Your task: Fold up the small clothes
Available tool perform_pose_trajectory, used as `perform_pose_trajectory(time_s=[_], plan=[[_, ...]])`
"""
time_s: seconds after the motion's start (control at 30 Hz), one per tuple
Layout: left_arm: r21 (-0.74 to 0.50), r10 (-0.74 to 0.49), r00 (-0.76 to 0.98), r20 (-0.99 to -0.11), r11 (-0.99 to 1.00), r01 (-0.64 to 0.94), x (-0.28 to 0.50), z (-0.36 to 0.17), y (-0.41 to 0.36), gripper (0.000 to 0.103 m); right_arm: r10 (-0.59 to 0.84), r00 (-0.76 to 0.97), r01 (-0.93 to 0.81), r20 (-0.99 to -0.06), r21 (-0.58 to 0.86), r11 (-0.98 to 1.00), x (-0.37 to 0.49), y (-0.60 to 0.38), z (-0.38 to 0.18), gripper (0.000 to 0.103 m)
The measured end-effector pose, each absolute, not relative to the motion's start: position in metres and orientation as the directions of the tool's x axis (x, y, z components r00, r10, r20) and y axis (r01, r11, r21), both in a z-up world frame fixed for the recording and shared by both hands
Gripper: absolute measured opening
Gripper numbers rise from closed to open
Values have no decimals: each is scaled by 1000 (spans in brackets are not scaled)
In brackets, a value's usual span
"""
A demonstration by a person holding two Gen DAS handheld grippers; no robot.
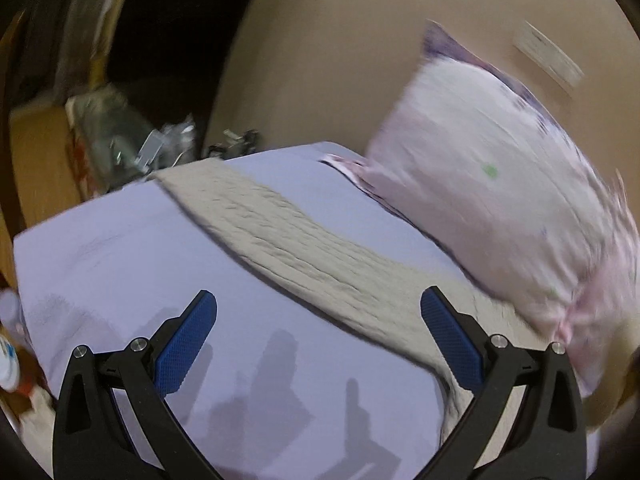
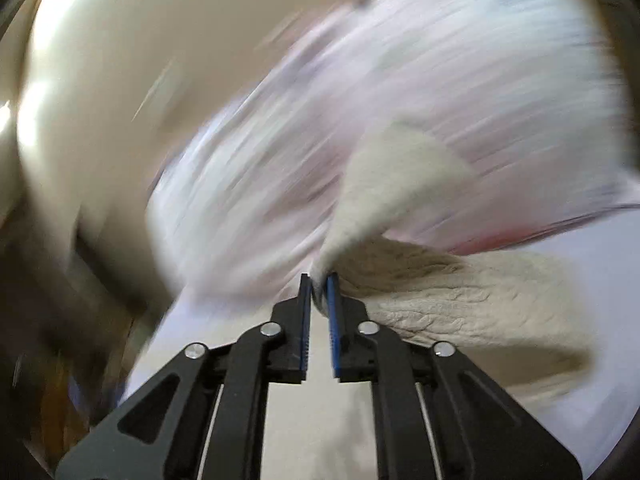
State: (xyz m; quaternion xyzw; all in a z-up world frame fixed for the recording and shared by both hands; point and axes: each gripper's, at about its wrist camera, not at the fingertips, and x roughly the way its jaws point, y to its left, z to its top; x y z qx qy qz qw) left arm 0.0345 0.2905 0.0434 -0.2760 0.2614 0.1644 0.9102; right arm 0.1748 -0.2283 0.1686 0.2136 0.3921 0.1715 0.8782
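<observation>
Beige knit garment stretched across the bed, one end pinched in the right gripper.

The beige knit garment (image 1: 304,240) lay as a long ribbed strip running diagonally over the lavender bed sheet (image 1: 120,248), from the far edge of the bed toward the near right. In the right wrist view its near end (image 2: 400,184) was lifted off the sheet and pinched between the jaws of the right gripper (image 2: 319,280), which were nearly closed on the fabric. The left gripper (image 1: 318,308) hung above the sheet with jaws spread wide and nothing between them; the strip passed under its right finger. A pale pink pillow (image 1: 500,184) stood against the beige wall (image 1: 340,60) just beyond the garment, blurred. Clutter (image 1: 120,136) beside the bed was too blurred to identify.
</observation>
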Motion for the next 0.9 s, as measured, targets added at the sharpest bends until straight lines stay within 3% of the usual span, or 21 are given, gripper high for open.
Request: perform_pose_trajectory(time_s=[0.03,0.1,0.2,0.57,0.63,0.7,0.83,0.9], plan=[[-437,154,805,-573,774,-458,36,41,298,100,514,563,-185,-647,507,842,177,-193,158,23],[-492,132,798,-588,724,-483,39,34,319,89,539,518,-216,-664,509,834,173,-163,148,50],[-564,104,796,-597,651,-508,43,25,346,81,532,552,-205,-642,514,833,164,-170,150,66],[-697,99,797,-596,430,-574,73,2,430,59,345,619,81,-706,494,866,123,-283,131,75],[-712,87,796,-600,396,-580,78,-2,439,46,333,621,107,-709,498,860,121,-294,123,75],[-713,63,779,-624,363,-600,83,-8,444,8,329,624,122,-709,504,855,115,-302,119,75],[-708,65,816,-575,461,-535,95,26,419,6,313,631,134,-710,496,858,105,-315,116,75],[-684,9,863,-505,606,-406,112,68,371,6,294,642,139,-708,485,863,102,-322,118,76]])
